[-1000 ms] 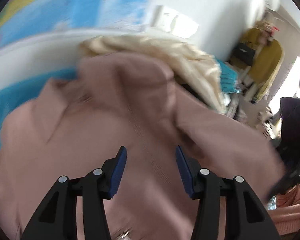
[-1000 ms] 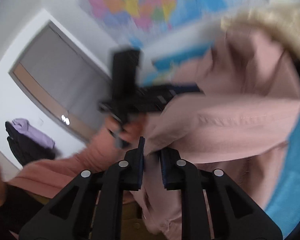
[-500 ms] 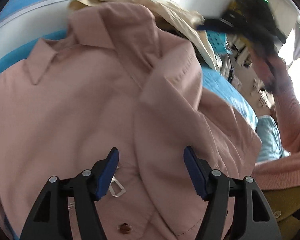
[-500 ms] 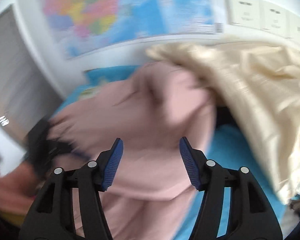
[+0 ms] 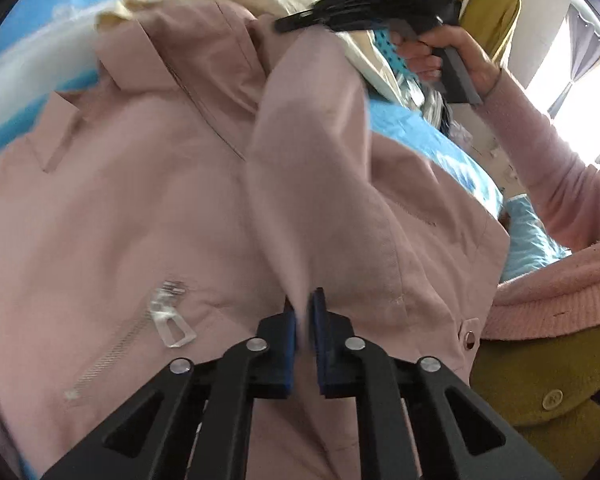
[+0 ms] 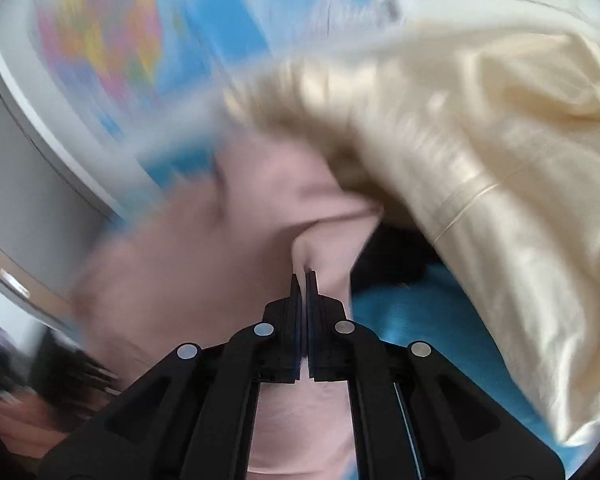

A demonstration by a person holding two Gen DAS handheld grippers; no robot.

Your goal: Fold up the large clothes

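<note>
Both jaws, wide apart half a second ago, have since closed. The left hand-held gripper now pinches a raised fold of the pink jacket; the right hand-held gripper pinches its far edge beside the cream cloth. The jacket lies spread on the blue sheet.
</note>
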